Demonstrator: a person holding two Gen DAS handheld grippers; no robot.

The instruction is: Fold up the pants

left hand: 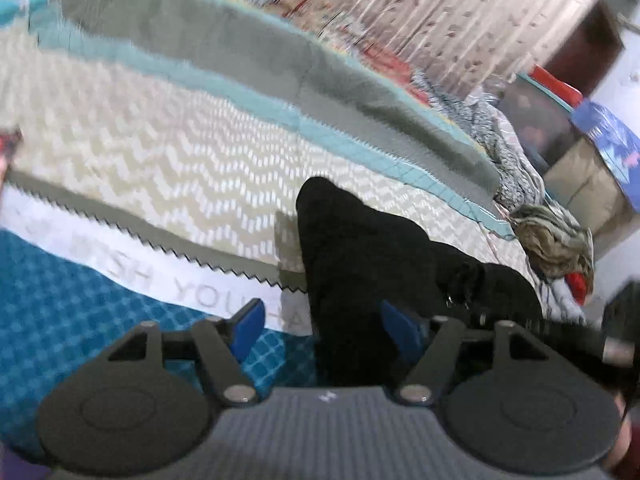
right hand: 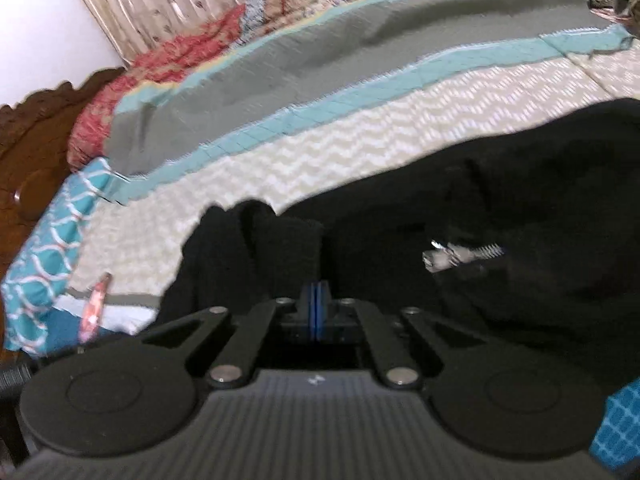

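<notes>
Your black pants (left hand: 372, 264) lie bunched on the bed's striped quilt (left hand: 160, 152), zipper (right hand: 464, 256) showing only in the right view. A rumpled clothes heap (left hand: 552, 240) appears only in the left view. Your left tool (left hand: 324, 328) is spread, cloth between its pads. Your right tool (right hand: 316, 308) is pinched together at the pants' edge.

Only one piece of lettering reads — pale grey capitals on the white band (left hand: 132, 264) of the bedspread (left hand: 168, 160), at about eight o'clock in the left wrist view: "YOU" is clear, a blurred "WISH" before it, then "HA" cut off by the black pants (left hand: 360, 240). The right wrist view shows none.
</notes>
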